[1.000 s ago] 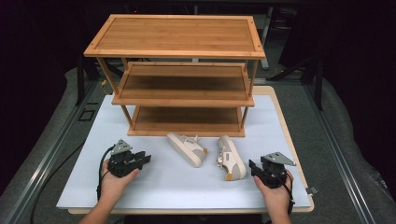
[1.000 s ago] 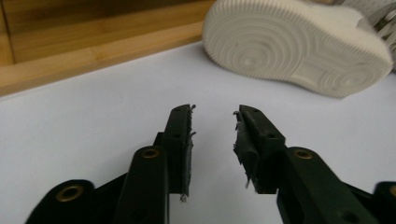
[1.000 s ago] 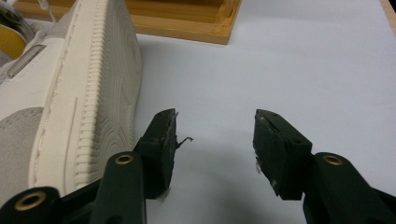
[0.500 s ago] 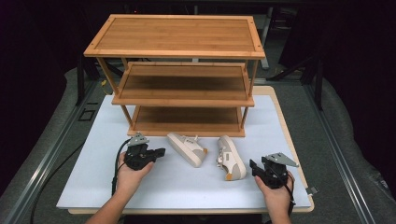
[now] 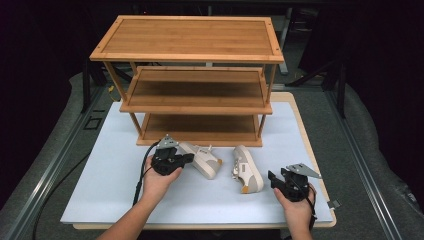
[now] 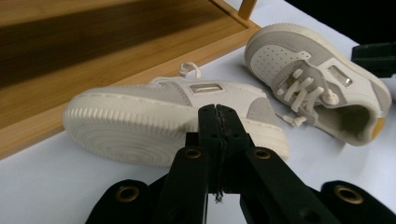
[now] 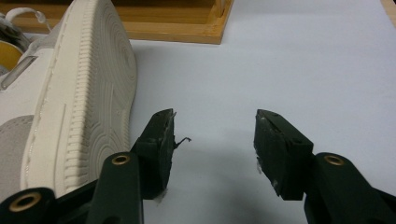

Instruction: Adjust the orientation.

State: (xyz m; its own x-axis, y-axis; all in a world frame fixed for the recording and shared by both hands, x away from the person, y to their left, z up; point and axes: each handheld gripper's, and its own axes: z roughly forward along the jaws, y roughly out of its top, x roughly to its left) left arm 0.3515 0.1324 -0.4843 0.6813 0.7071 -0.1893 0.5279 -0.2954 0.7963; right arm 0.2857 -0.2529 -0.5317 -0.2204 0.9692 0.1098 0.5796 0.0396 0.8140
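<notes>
High view: left gripper [image 5: 186,159] sits right at the left shoe [image 5: 202,160], jaws pressed fully together with nothing between them; whether the tips actually touch the shoe I can't tell. Left gripper view has the closed tips [image 6: 217,122] just in front of that shoe's sole edge [image 6: 140,135]. Jaws have just been closing, no object caught. Right gripper [image 5: 274,178] rests on the near right of the white mat [image 5: 100,185], jaws spread apart and empty, just beside the right shoe [image 5: 247,172]; in right gripper view the gap [image 7: 215,133] is over bare mat, the shoe's ribbed sole [image 7: 88,93] beside one jaw.

Versus a second ago: left hand has slid from the near left of the mat toward the centre, up to the left shoe; right hand unmoved, shoes unmoved.

Shoes: off-white low sneakers, grey suede panels, perforated toe, white laces, ridged rubber sole; left one lies on its side, right one upright. Both lie mid mat, just near of the shelf rack [image 5: 192,55], a three-tier bamboo-look unit with flat rectangular boards and thin posts. Mat smooth, matt white, on a light wood board
</notes>
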